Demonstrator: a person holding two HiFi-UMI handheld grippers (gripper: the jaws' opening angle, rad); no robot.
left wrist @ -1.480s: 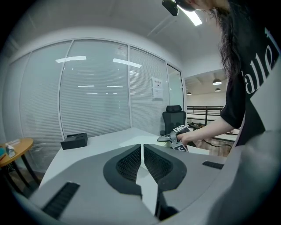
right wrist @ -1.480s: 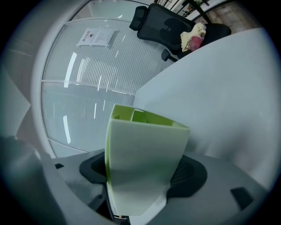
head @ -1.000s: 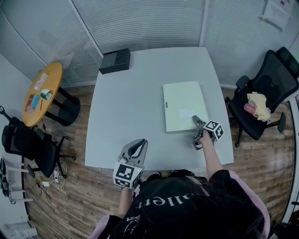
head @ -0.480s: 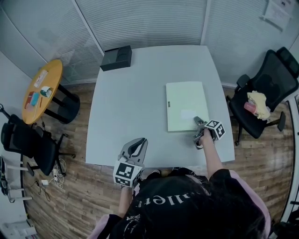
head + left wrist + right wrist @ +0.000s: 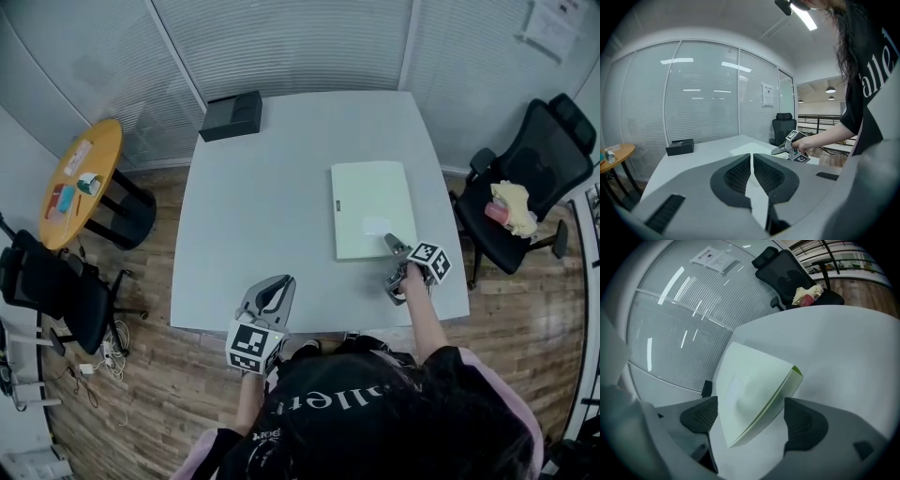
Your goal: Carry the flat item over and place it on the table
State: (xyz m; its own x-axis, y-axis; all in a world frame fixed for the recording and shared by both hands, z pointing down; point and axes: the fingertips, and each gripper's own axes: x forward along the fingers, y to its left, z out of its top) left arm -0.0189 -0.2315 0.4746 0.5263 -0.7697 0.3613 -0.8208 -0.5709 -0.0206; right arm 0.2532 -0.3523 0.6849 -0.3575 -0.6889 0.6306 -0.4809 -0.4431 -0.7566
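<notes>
A pale green flat folder [image 5: 368, 208] lies on the right half of the grey table [image 5: 262, 206]. My right gripper [image 5: 392, 264] is at the folder's near right corner, jaws open. In the right gripper view the folder's corner [image 5: 750, 385] lies between the two wide-apart pads [image 5: 701, 416], which do not clamp it. My left gripper [image 5: 272, 287] hovers at the table's near edge, left of centre, shut with nothing in it. Its pads [image 5: 740, 173] meet in the left gripper view, which also shows the right gripper [image 5: 790, 147] far off to the right.
A black box [image 5: 232, 116] sits at the table's far left corner. A black office chair [image 5: 525, 202] with a bundle of cloth on it stands to the right. To the left are a round yellow side table [image 5: 75, 183] and another black chair [image 5: 52, 291].
</notes>
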